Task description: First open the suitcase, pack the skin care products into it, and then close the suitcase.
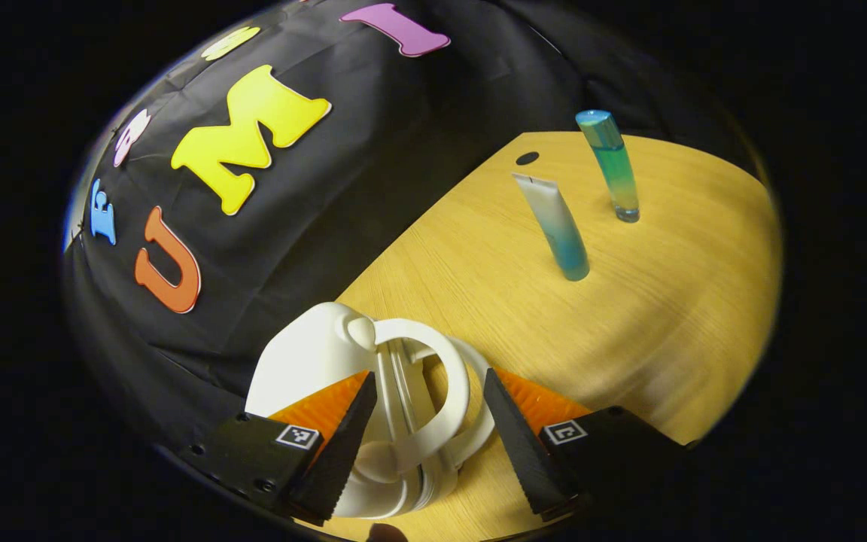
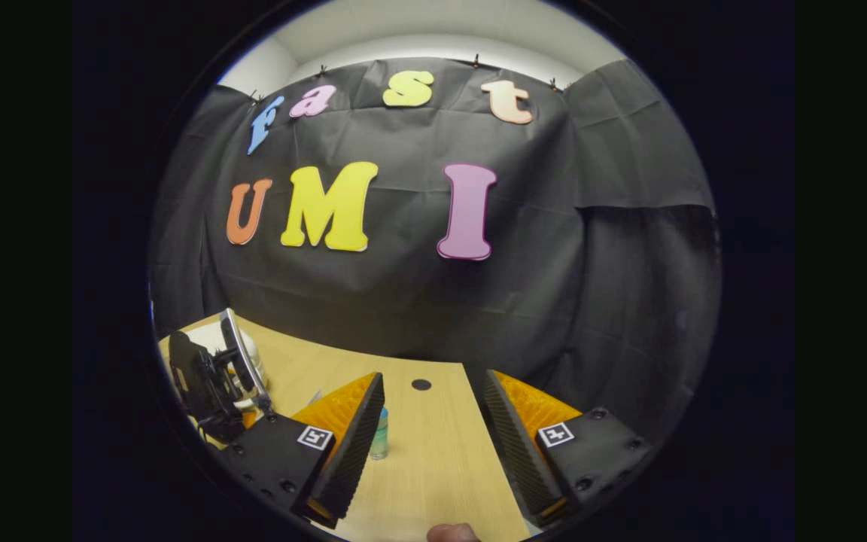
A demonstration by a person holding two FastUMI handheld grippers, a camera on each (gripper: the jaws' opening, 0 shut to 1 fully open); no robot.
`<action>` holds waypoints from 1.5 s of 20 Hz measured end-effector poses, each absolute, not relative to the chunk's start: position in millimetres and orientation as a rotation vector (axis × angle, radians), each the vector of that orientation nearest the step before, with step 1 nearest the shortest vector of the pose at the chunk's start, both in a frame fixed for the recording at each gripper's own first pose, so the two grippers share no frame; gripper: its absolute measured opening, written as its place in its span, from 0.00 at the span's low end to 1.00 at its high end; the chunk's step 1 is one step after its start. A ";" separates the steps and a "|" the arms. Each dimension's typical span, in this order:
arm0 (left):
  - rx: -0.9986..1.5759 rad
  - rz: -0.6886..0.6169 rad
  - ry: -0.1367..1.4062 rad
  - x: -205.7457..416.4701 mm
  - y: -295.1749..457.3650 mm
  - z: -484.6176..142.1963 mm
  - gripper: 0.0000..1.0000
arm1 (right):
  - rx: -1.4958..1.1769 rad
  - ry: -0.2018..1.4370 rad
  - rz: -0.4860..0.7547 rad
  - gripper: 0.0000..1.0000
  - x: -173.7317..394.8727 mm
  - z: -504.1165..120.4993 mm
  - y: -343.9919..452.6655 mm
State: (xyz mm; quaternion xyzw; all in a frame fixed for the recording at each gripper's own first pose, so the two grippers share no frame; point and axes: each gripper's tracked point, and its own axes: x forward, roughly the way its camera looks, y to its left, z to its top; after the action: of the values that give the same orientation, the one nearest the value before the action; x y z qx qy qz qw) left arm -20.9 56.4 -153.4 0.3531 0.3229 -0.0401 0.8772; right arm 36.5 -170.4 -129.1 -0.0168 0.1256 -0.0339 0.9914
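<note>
Left gripper view: your left gripper [image 1: 426, 429] gapes wide around the white suitcase's handle [image 1: 433, 391], not pinching it; two skincare tubes [image 1: 554, 226] stand beyond. Your right gripper [image 2: 427, 444] hangs open, empty.

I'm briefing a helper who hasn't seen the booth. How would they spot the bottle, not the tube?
On the wooden table, two blue-green items stand upright, apart. The bottle is the farther one: clear, cylindrical, round-capped, while the nearer tube is white with a flat crimped top.

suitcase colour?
White suitcase, clearest in the left gripper view, between the open left gripper fingers.
</note>
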 end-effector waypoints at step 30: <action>0.262 -0.005 0.504 -4.6 138.1 14.5 0.04 | -0.021 0.148 -0.042 0.80 52.0 -69.8 -81.7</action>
State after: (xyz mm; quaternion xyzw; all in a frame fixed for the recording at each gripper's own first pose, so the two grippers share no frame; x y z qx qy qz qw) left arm -4.6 138.1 14.5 0.1292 0.2484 -0.0023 0.9600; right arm 52.0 -81.7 -69.8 -0.0104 0.0737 -0.0209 0.9970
